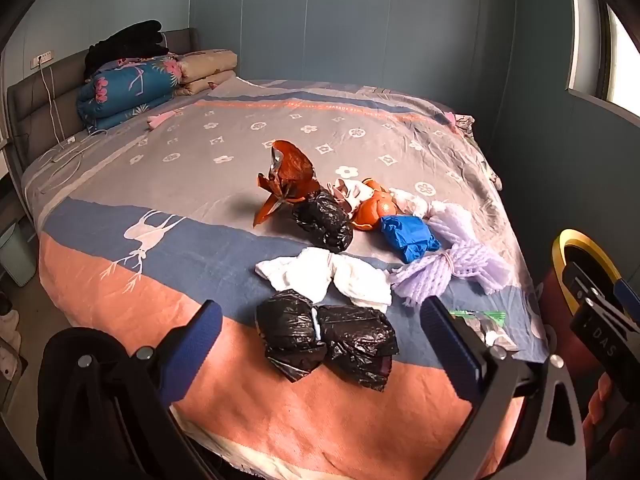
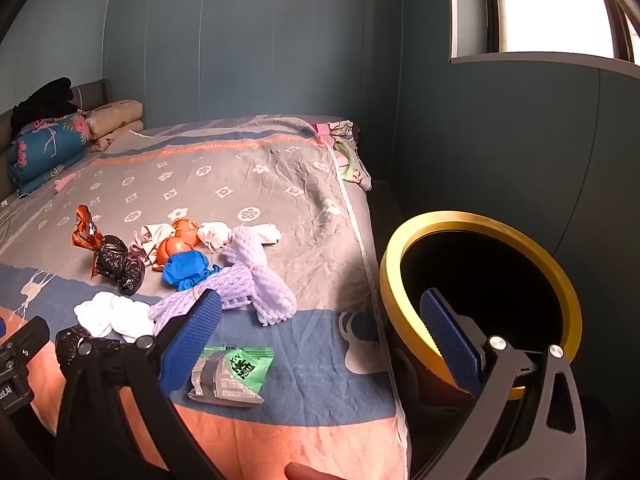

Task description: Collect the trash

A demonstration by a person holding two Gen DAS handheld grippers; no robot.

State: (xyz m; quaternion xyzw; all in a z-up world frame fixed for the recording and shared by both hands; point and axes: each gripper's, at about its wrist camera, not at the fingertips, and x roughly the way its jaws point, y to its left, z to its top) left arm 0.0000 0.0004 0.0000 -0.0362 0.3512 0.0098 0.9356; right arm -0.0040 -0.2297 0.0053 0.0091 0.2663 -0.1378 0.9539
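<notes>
Trash scattered on the bed, both jaws wide open and empty; I'd drop the left gripper straight over the nearest black bag bundle, pinch its middle, carry to the gold-rimmed bin.

Crinkled glossy black plastic bags are lying on the matt woven cloth bedsheet; the lilac foam netting is looking soft and ribbed, the gold-rimmed bin smoothly shining.
</notes>
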